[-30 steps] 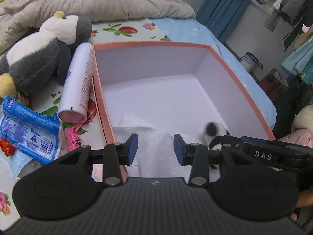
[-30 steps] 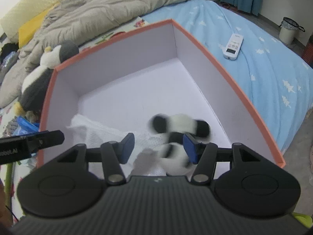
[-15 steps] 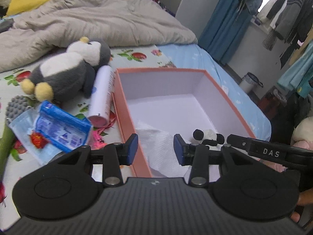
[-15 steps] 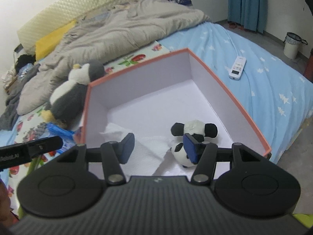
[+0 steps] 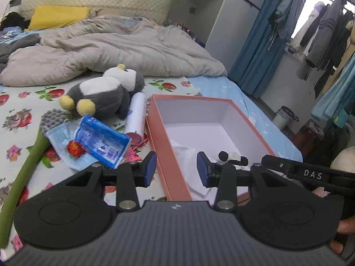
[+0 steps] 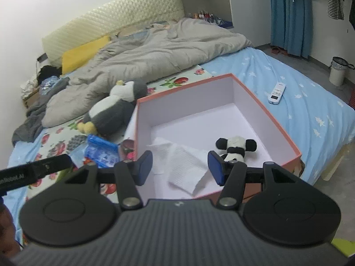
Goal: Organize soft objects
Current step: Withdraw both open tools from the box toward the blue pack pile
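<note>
Floral sheet [image 5: 26, 93] under grey duvet [image 5: 106, 51]; orange box [image 6: 286, 137] on bed

Readable markings:

1. "DAS" in pale capital letters, on the black bar of the right tool [image 5: 312, 174], lower right of the left wrist view.
2. Pale lettering on the black bar of the left tool [image 6: 33, 170], lower left edge of the right wrist view; the start is cut off by the frame, and the rest is too blurred to read with certainty.
3. Blue packet [image 5: 102, 141], centre left of the left wrist view, lying on the bed: white print and a small logo on its face, too small to read.
</note>
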A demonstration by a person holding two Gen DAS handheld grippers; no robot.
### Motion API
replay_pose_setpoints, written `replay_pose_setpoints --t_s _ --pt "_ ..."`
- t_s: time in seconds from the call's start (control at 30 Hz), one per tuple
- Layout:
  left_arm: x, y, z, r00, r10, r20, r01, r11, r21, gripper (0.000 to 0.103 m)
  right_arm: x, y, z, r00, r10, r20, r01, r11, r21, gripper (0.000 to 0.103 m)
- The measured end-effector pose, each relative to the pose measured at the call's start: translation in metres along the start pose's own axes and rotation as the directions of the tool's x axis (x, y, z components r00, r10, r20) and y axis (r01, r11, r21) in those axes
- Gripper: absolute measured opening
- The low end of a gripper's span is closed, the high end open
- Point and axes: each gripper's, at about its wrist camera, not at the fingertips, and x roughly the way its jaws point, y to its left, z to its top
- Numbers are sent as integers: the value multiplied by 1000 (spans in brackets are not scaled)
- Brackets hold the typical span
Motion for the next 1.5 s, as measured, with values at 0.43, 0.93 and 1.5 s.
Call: replay_pose_setpoints --t_s 0.43,0.93,1.5 --pt "-88 24 -43 993 62 97 -57 997 -49 46 -48 44 -31 996 84 42 -80 992 -94 57" --pt "-140 45 -80 981 127 148 -114 989 -93 46 -56 90 -66 979 203 -31 -204 957 -205 57" --pt "-89 110 -93 985 167 53 -151 964 -221 46 11 127 -72 964 223 -148 -252 942 -222 57"
